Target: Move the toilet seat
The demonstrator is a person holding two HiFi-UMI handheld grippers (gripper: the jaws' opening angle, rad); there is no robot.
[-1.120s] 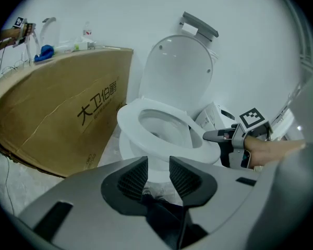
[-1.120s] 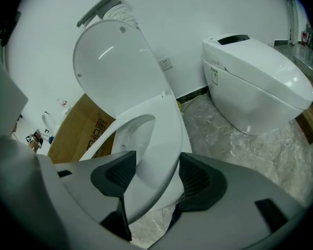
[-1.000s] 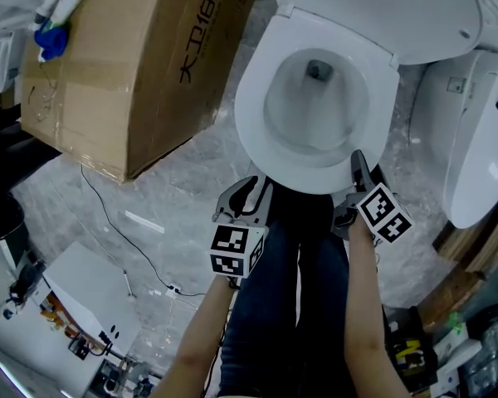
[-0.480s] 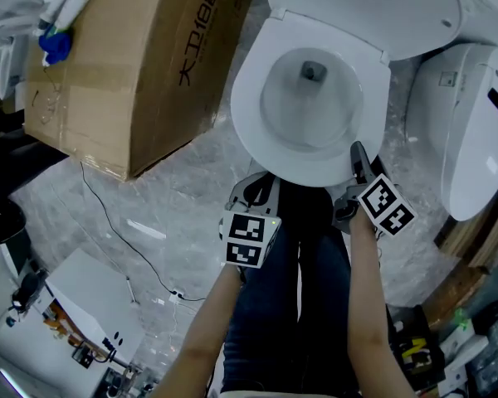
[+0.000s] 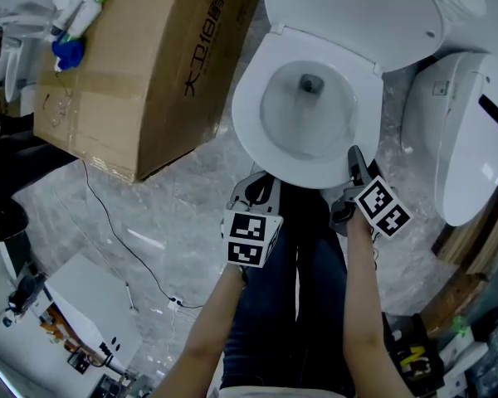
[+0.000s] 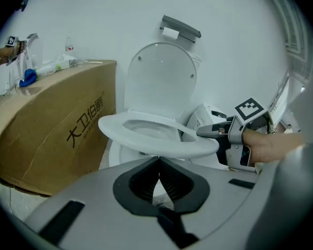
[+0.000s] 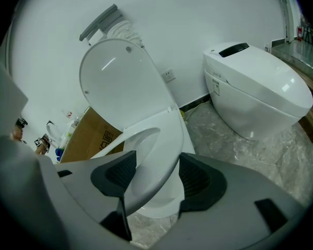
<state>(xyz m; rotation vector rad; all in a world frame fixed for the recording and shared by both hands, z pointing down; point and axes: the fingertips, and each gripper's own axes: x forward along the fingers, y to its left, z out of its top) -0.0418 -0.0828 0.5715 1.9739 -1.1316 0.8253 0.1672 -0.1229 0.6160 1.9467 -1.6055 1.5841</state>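
The white toilet seat (image 5: 247,114) lies over the bowl, and its lid (image 5: 349,7) stands up behind. My right gripper (image 5: 354,160) is at the seat's front right rim. In the right gripper view its jaws (image 7: 157,160) close on the seat (image 7: 161,139) from both sides. In the left gripper view the seat (image 6: 115,126) hangs a little above the bowl, with the right gripper (image 6: 206,132) on its edge. My left gripper (image 5: 256,191) sits just below the seat's front edge, shut (image 6: 159,163) with nothing between its pads.
A big cardboard box (image 5: 141,65) with bottles on top stands left of the toilet. A second white toilet (image 5: 465,139) stands to the right. A thin cable (image 5: 116,222) and white equipment (image 5: 75,305) lie on the marble floor at lower left. The person's legs (image 5: 290,305) are below.
The left gripper's jaws have closed from open, and it has shifted slightly right under the seat's front edge. The right gripper stays on the seat's rim.
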